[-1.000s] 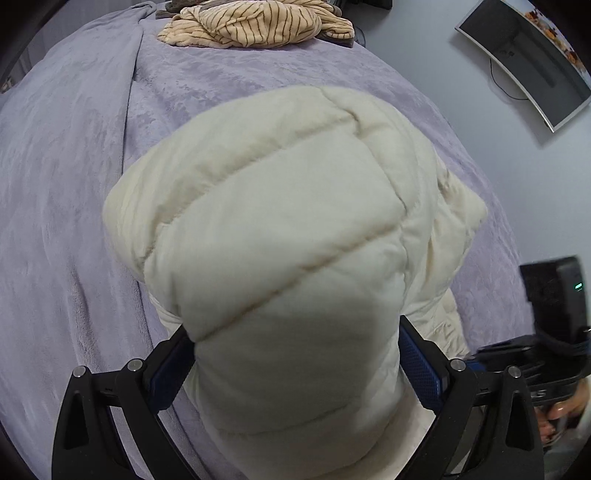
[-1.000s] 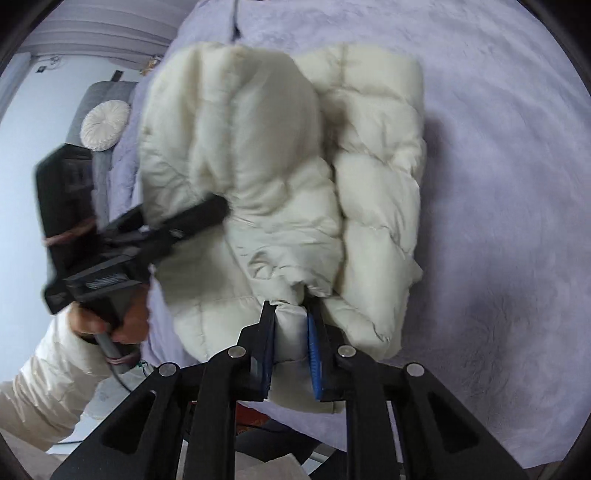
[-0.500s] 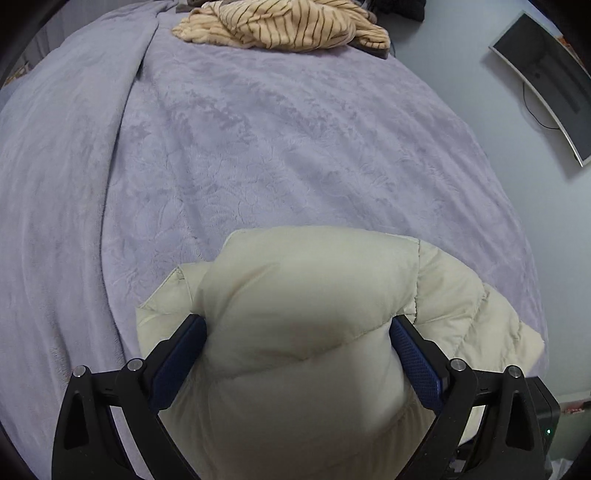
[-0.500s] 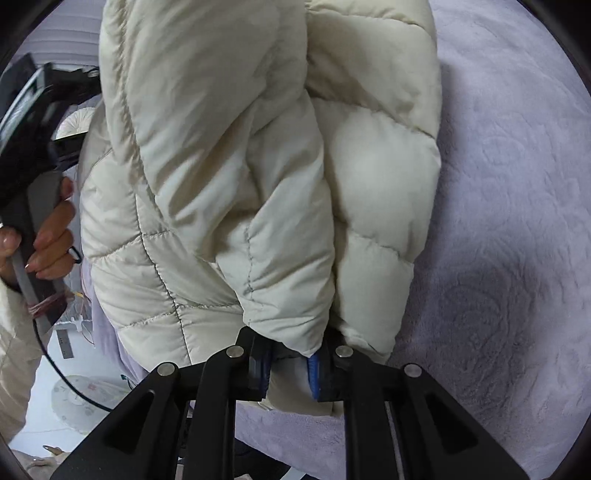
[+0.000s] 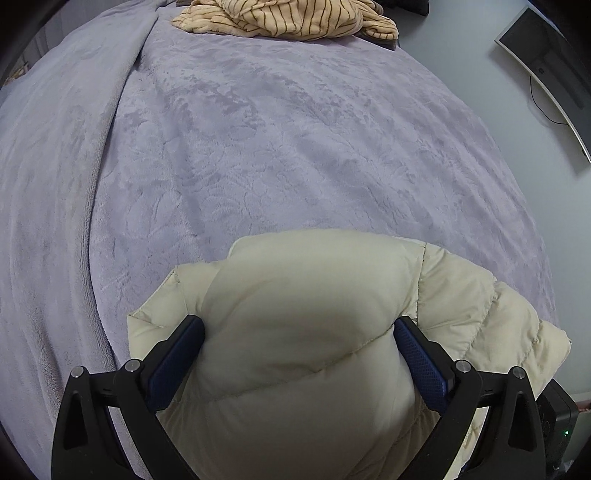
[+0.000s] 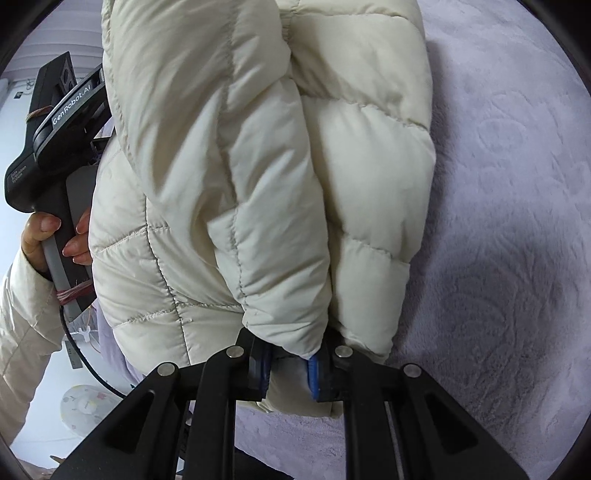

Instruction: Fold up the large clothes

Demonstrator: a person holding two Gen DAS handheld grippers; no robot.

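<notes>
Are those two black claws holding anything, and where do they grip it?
Both grip the cream puffer jacket: the left gripper around a thick padded fold, the right gripper on a thin edge.

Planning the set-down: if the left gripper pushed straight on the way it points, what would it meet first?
The cream puffer jacket bulging between the left gripper pads, then probably the lilac plush blanket beyond; depth is unclear.

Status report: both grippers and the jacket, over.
Left gripper and right gripper both shut on jacket. Jacket bunched over purple blanket. Striped garment far off, not in the way.

Left tool [image 5: 299, 354] and right tool [image 6: 288, 363], both clamped, angled downward
</notes>
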